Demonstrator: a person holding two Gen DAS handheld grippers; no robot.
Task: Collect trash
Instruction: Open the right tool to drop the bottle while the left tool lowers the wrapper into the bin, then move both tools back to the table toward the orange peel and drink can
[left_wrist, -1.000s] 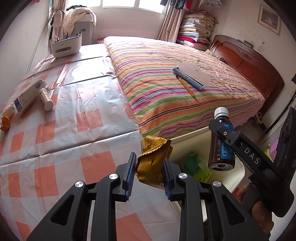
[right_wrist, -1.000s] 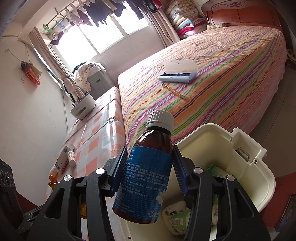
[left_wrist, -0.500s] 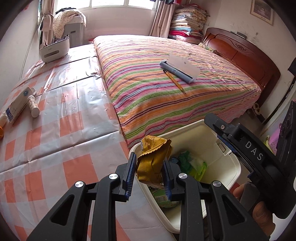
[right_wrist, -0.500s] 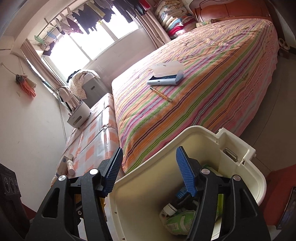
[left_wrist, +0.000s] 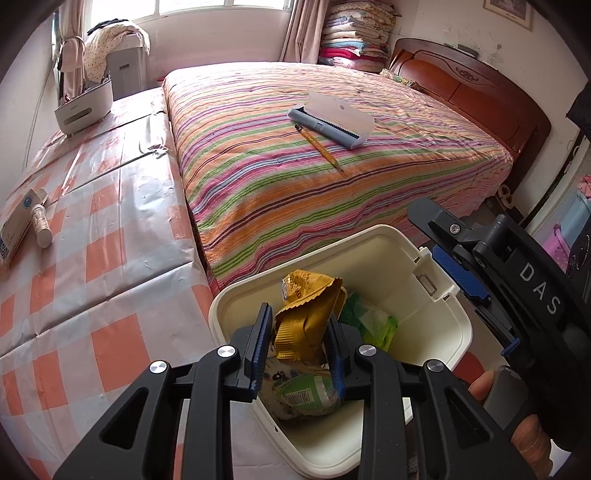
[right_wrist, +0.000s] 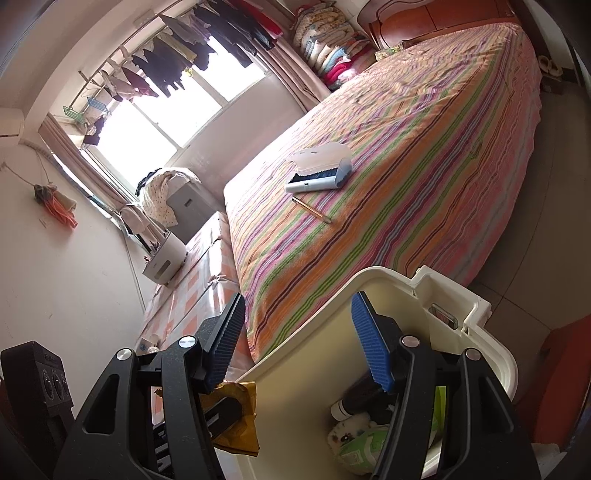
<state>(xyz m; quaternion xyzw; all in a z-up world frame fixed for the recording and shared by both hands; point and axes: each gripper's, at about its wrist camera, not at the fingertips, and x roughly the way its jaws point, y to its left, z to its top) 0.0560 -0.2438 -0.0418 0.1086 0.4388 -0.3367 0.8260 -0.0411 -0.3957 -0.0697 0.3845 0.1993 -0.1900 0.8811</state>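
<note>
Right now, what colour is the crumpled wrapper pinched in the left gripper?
Golden yellow. The snack wrapper shows best in the left wrist view, above the cream bin.

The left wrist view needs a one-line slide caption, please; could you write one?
Left gripper holds a gold wrapper over the cream bin.

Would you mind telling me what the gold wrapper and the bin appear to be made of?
Gold wrapper: likely metallised plastic film, glossy; it crinkles and has a serrated sealed edge. Bin: apparently rigid moulded plastic, cream and smooth, with a rounded rim and a slight sheen.
</note>
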